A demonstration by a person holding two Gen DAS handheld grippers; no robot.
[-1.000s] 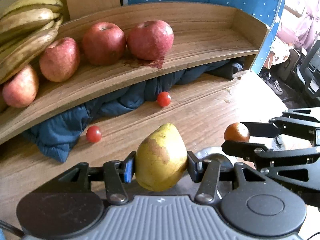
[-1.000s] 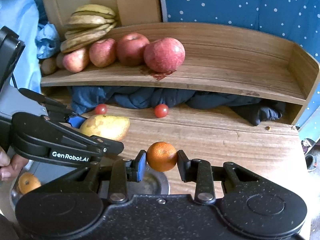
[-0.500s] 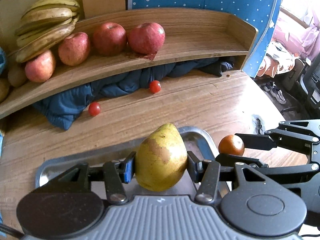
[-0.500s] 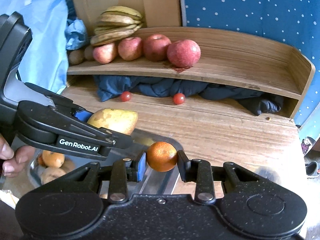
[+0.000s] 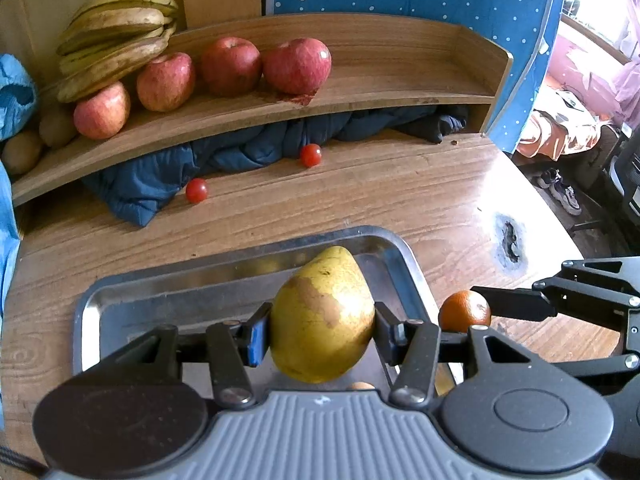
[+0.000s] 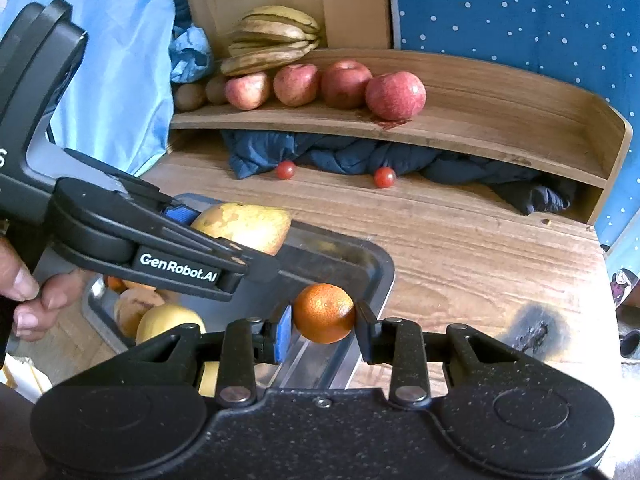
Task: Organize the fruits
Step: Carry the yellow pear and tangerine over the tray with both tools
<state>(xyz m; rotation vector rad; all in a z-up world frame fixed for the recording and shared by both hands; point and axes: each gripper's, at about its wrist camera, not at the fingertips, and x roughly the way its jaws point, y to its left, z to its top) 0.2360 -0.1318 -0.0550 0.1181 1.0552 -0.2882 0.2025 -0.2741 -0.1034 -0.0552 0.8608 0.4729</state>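
A yellow pear (image 5: 323,316) with brown patches is clamped in my left gripper (image 5: 320,330), hanging over a steel tray (image 5: 86,316). My right gripper (image 6: 323,328) is shut on a small orange (image 6: 324,312) above the tray's right rim (image 6: 378,276); the same orange (image 5: 464,311) shows at the right in the left wrist view. The pear (image 6: 244,226) and the left gripper (image 6: 224,248) cross the right wrist view from the left. More fruit (image 6: 166,320) lies in the tray under them. Red apples (image 5: 296,65) and bananas (image 5: 116,40) sit on a wooden shelf (image 5: 400,80).
Two cherry tomatoes (image 5: 311,155) (image 5: 196,190) lie on the wooden table by a dark blue cloth (image 5: 224,156) stuffed under the shelf. A dark burn mark (image 5: 508,236) scars the table at the right. A hand (image 6: 24,300) grips the left handle. Light blue fabric (image 6: 116,60) hangs at the left.
Both grippers have drawn back from the shelf with their fruit still held. The steel tray has come into view beneath them, and the shelf looks smaller and farther.
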